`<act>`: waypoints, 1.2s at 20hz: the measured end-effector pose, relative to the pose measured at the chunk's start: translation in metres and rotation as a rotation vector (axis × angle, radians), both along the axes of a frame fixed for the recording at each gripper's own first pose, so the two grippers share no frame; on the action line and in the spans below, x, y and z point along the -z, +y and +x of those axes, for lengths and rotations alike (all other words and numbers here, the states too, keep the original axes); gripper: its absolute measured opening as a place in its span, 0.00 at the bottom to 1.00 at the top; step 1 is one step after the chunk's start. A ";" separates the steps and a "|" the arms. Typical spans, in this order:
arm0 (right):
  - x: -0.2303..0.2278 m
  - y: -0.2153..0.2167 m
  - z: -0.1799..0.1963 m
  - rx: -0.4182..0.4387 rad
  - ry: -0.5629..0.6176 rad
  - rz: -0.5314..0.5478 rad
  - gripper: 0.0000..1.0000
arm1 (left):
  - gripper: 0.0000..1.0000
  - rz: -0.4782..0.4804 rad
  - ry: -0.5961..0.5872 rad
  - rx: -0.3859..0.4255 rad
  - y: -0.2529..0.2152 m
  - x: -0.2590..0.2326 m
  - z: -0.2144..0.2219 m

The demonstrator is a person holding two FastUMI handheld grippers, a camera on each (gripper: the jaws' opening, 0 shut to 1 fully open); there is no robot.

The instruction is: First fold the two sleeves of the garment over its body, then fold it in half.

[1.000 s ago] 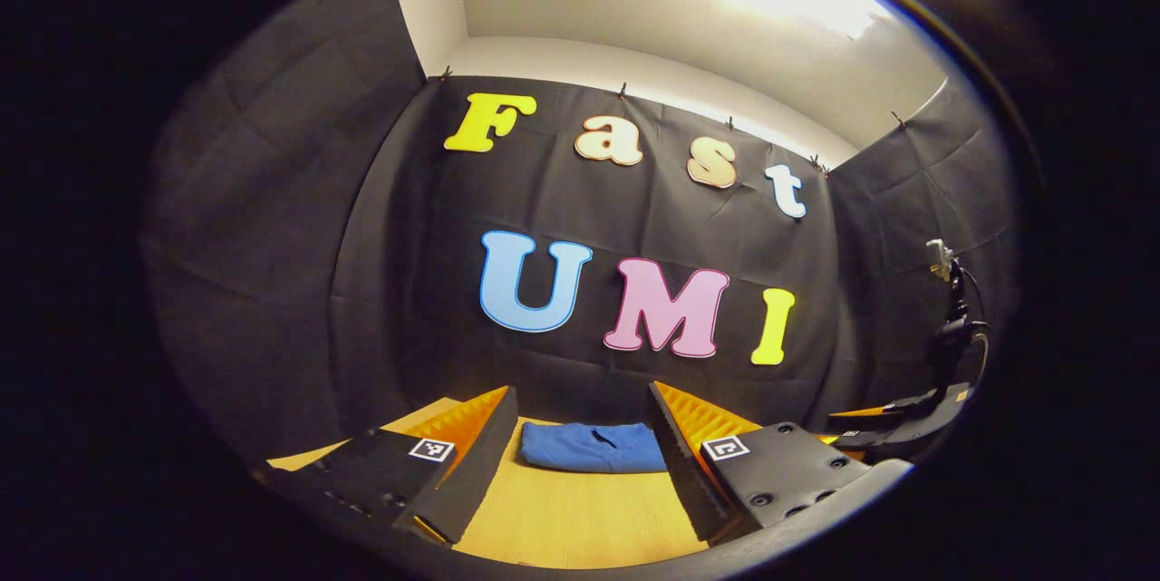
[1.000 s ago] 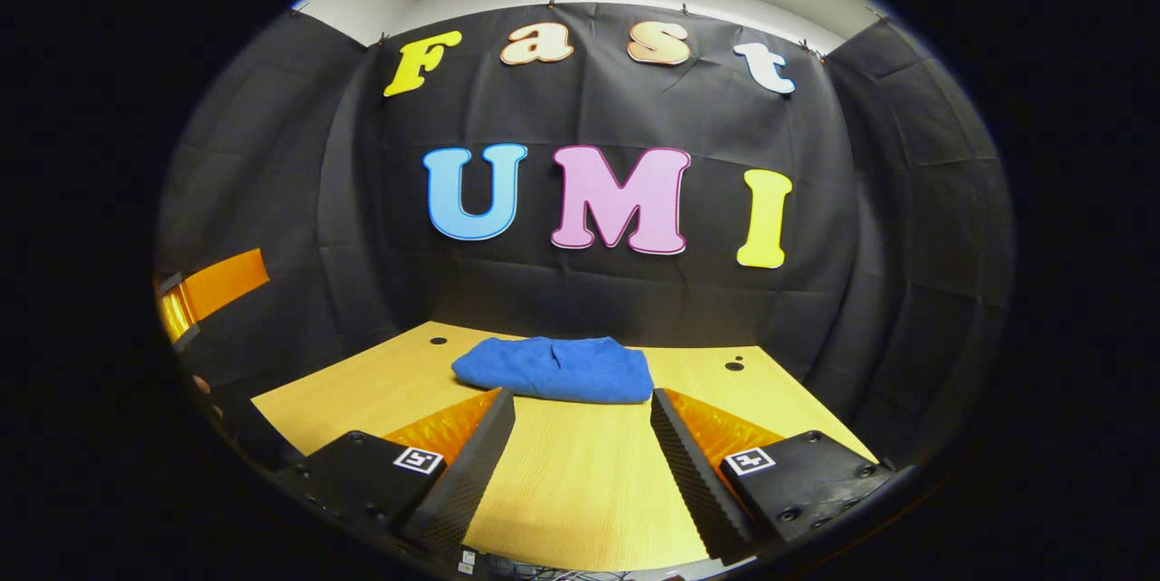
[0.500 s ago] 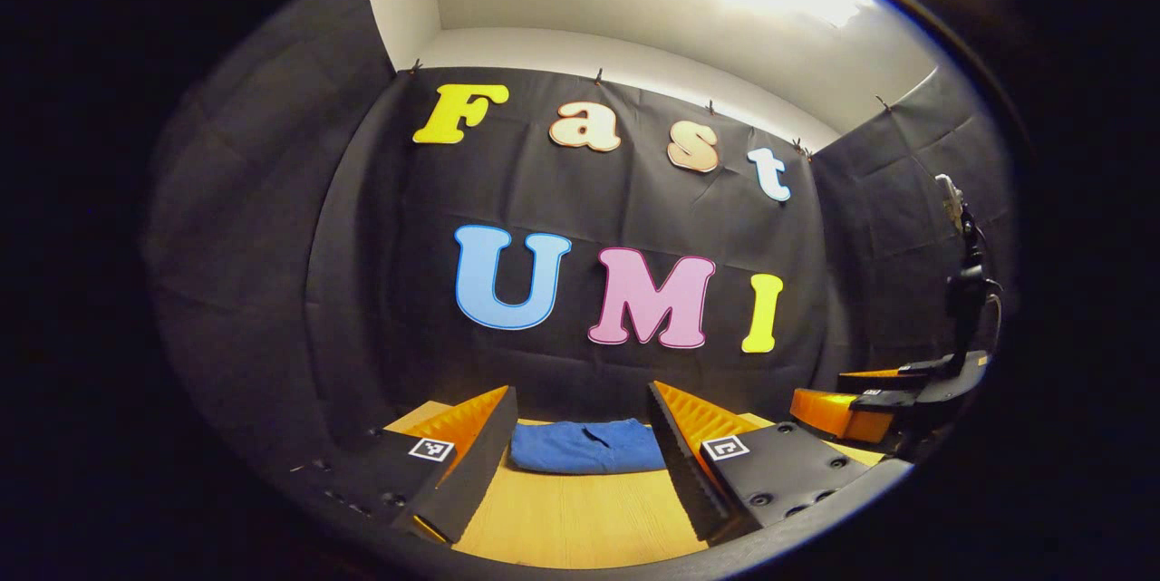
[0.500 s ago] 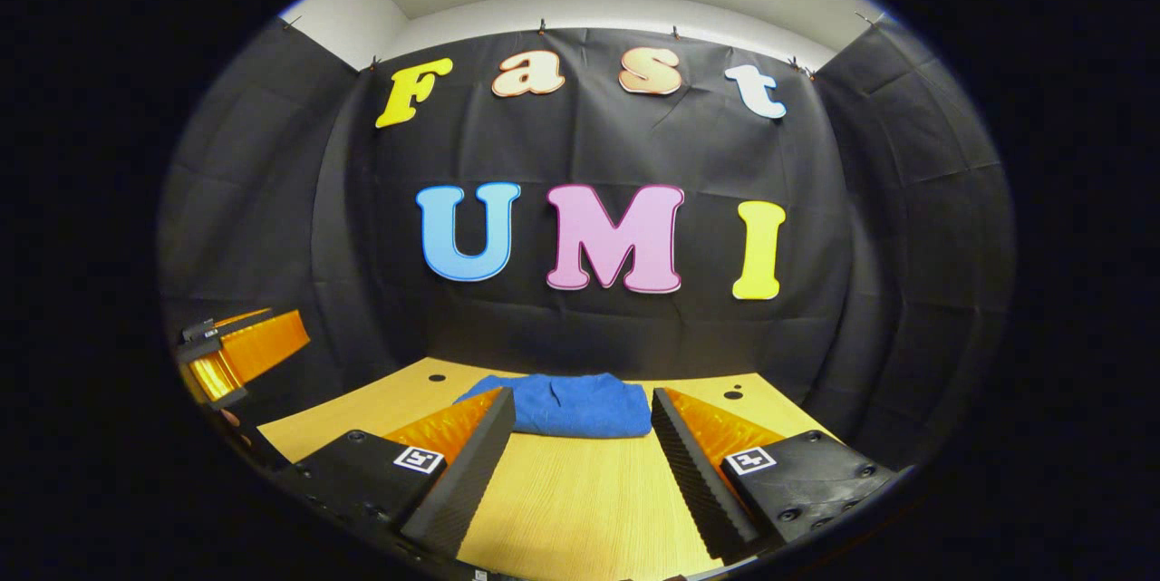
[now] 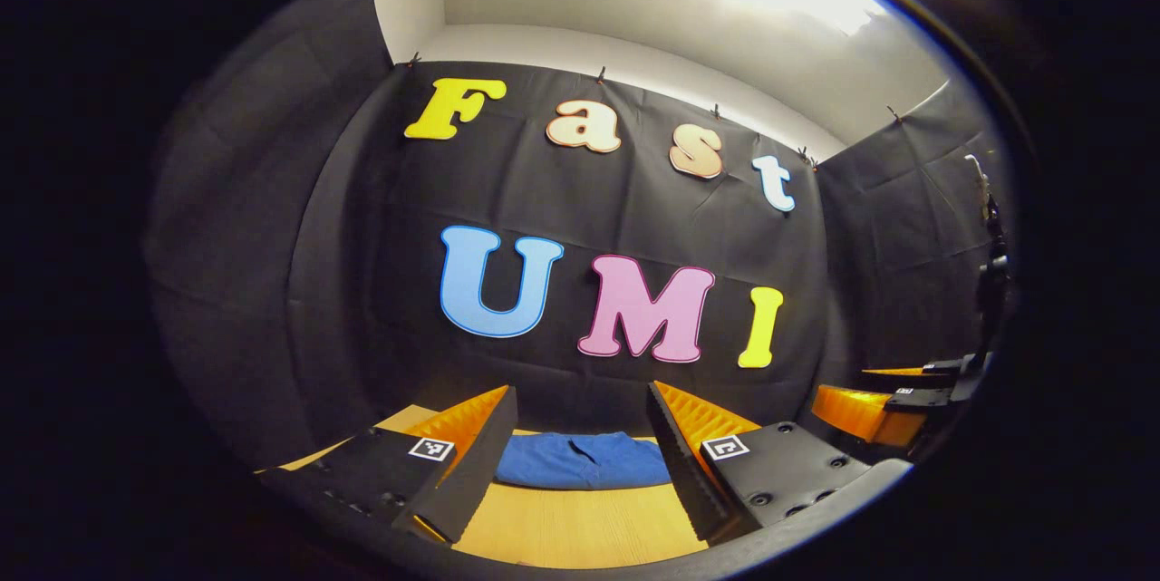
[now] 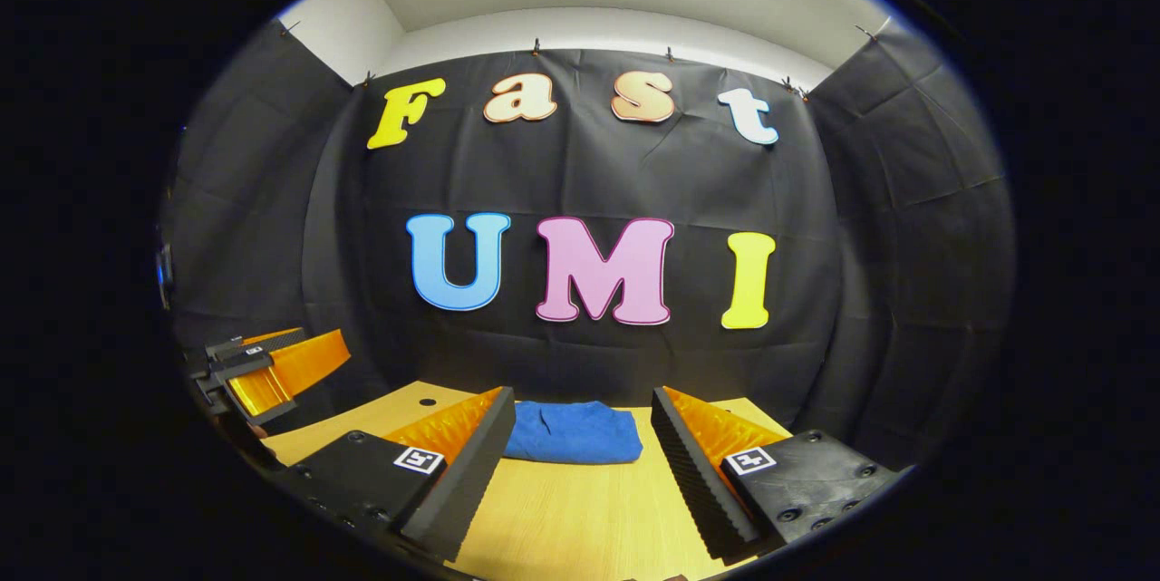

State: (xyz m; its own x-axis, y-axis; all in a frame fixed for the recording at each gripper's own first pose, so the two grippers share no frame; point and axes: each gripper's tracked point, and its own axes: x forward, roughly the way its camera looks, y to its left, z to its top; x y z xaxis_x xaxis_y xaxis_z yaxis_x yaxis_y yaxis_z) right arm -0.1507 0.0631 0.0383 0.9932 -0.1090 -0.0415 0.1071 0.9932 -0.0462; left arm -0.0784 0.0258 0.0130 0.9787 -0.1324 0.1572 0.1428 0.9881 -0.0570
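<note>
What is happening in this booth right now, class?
A small blue fabric garment lies folded into a compact bundle on the light wooden table. The left tool and right tool are both open and hold nothing, with the garment ahead of their fingers, untouched. The folding looks complete.

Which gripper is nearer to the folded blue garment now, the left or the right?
Hard to tell; about equal. Both the left gripper and the right gripper hover open, short of the blue garment on the table.
</note>
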 end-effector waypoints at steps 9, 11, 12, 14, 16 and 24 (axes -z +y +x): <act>0.008 0.002 -0.003 -0.029 -0.002 0.027 0.96 | 0.81 -0.015 -0.025 -0.026 -0.007 0.004 -0.011; 0.002 0.000 -0.003 -0.050 -0.009 0.005 0.96 | 0.81 -0.014 0.009 -0.007 -0.015 0.011 -0.018; 0.000 -0.003 -0.002 -0.059 -0.015 -0.023 0.96 | 0.82 0.010 0.013 0.001 -0.017 0.008 -0.020; -0.008 -0.011 0.002 -0.069 -0.035 -0.080 0.93 | 0.82 0.067 -0.007 -0.031 -0.012 -0.002 -0.026; -0.012 -0.015 0.012 -0.078 -0.044 -0.107 0.96 | 0.82 0.083 -0.033 -0.070 -0.005 -0.013 -0.035; -0.006 0.030 0.039 -0.206 -0.023 -0.087 0.96 | 0.81 0.017 0.002 -0.208 0.029 -0.006 -0.063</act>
